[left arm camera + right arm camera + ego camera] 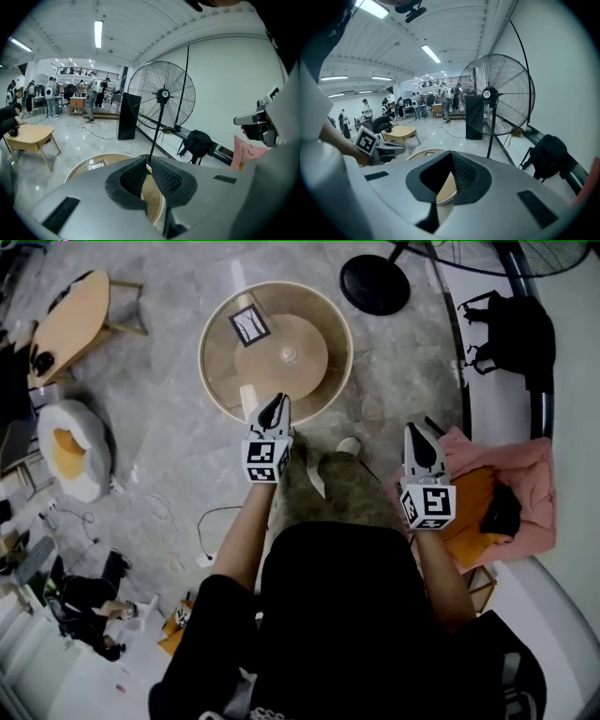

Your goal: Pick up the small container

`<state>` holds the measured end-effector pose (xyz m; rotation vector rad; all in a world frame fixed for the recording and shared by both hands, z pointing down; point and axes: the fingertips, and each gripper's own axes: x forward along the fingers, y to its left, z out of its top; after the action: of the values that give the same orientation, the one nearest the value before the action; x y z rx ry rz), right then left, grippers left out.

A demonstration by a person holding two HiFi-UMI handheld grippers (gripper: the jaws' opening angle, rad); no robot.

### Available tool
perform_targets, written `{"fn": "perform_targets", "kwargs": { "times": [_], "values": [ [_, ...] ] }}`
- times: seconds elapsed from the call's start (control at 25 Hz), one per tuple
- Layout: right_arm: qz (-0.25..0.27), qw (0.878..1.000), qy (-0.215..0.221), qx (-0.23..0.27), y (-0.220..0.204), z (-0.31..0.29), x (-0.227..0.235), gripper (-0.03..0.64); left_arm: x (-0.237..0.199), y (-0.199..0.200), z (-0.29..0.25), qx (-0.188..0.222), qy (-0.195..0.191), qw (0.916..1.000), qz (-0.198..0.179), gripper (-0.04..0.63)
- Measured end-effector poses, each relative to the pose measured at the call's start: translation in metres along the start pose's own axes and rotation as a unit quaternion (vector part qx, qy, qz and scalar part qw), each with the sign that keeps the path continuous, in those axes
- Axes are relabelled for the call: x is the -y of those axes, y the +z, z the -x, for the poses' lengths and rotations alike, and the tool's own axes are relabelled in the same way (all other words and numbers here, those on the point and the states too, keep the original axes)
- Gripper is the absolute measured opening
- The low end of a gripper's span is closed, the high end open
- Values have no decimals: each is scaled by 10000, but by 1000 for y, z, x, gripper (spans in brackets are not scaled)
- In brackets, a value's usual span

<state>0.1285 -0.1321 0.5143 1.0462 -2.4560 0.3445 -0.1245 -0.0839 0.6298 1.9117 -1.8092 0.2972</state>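
Note:
A round, wood-rimmed table (pixel 217 381) stands in front of me. A small, clear round container (pixel 289 353) sits at the middle of its top, and a white card with a black border (pixel 249 325) lies to its left. My left gripper (pixel 276 401) hangs over the table's near edge, short of the container, shut with nothing in it. My right gripper (pixel 418 430) is off the table to the right, also shut and empty. In the left gripper view the jaws (pixel 146 157) meet above the table rim (pixel 79 166). In the right gripper view the jaws (pixel 450 152) are closed too.
A pedestal fan's black base (pixel 375 284) stands behind the table, with a black backpack (pixel 511 329) to its right. Pink and orange cloth (pixel 516 479) lies at my right. A wooden side table (pixel 70 320), a white cushion seat (pixel 70 451) and a floor cable (pixel 211 521) are on the left.

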Motion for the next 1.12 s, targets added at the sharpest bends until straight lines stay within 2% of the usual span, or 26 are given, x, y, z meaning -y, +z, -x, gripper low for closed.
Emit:
{"fn": "perform_targets", "kwargs": {
  "times": [0.08,0.16,0.36,0.56,0.68,0.84,0.96,1.12],
  "values": [
    [0,9997,154,-199,-15,-19,-19,21,-18,-20,-21,-24,-80,10000,26,26],
    [67,9982,406,-436,-34,-36,-42,21,-34,-45,-41,-90,-160,9998,0,54],
    [230,9934,814,-777,-76,-82,-72,21,-74,-104,-105,-313,-205,9993,77,232],
    [22,9920,794,-978,-115,-117,-84,21,-104,-156,-173,-583,-243,9978,-212,323],
    [-35,9903,812,-1123,-137,-132,-92,21,-120,-179,-208,-620,-264,9973,-296,342],
    [-178,9884,762,-1300,-164,-143,-94,21,-131,-204,-250,-772,-344,9943,-654,359],
    [-263,9877,673,-1388,-178,-146,-89,21,-136,-217,-271,-788,-260,9919,-965,368],
    [-370,9876,476,-1451,-189,-149,-77,21,-141,-228,-289,-810,-254,9915,-984,370]
  ]
}}
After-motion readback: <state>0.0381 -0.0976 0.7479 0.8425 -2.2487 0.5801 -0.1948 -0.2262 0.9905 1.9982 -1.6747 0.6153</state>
